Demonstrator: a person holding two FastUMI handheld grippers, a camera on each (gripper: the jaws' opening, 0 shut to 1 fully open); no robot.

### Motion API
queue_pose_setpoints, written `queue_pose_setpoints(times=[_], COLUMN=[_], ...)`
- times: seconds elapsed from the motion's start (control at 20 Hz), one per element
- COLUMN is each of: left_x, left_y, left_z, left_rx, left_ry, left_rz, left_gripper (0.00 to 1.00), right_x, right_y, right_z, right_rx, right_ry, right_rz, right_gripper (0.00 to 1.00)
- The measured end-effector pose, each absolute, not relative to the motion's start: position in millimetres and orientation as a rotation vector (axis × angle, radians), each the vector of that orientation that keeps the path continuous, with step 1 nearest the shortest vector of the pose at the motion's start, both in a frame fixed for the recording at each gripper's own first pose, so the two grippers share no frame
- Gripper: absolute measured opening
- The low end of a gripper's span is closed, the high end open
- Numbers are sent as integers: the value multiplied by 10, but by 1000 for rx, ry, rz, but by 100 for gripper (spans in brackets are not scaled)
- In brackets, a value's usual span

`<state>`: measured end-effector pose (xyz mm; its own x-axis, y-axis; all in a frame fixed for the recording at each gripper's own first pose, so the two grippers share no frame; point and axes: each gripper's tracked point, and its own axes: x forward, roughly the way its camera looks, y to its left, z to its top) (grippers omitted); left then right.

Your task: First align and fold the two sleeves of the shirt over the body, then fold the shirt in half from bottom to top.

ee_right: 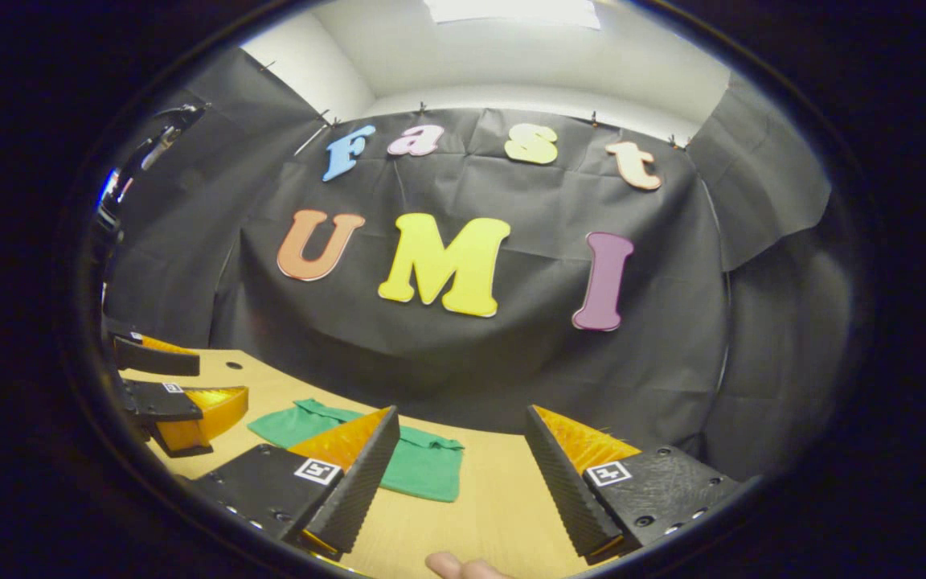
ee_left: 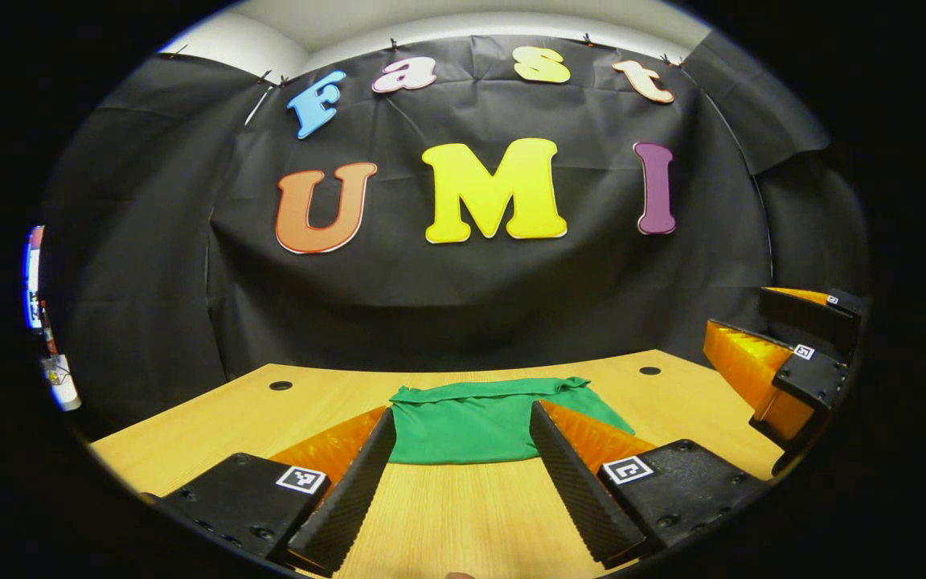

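Folded shirt (ee_left: 479, 418) lies flat on desk (ee_left: 447, 515), toward its far edge, near the middle. Left tongs (ee_left: 463, 474) hang over the near edge, before the shirt. Right tongs (ee_left: 784, 362) sit by the right edge, apart from shirt.

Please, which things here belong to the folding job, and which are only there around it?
Belong to the job:
green shirt, lying folded on the table
left gripper, open, holding nothing
right gripper, open, holding nothing

Only around:
wooden table
holes in the tabletop
black cloth wall
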<state>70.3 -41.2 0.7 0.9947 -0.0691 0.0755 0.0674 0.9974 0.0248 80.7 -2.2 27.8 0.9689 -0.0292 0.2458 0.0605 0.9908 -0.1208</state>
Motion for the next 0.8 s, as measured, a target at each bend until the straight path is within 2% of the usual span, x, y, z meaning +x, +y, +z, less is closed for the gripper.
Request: queue_pose_setpoints(times=[0.15,0.35,0.65,0.8], left_x=[264,-249,-603,-628], left_y=[-576,-682,-621,-565], left_z=[140,312,432,375], left_rx=[19,42,54,37], left_ry=[-31,-27,-80,-70], left_rz=[-103,-125,-107,-128], left_gripper=[100,100,100,100], right_x=[247,-243,-654,-675], right_y=[-146,-367,-323,-192], right_z=[481,455,275,185], right_rx=[-119,20,37,12], right_ry=[-228,-133,-88,-75], right_rz=[-47,-22,0,12], right_gripper=[95,94,95,94])
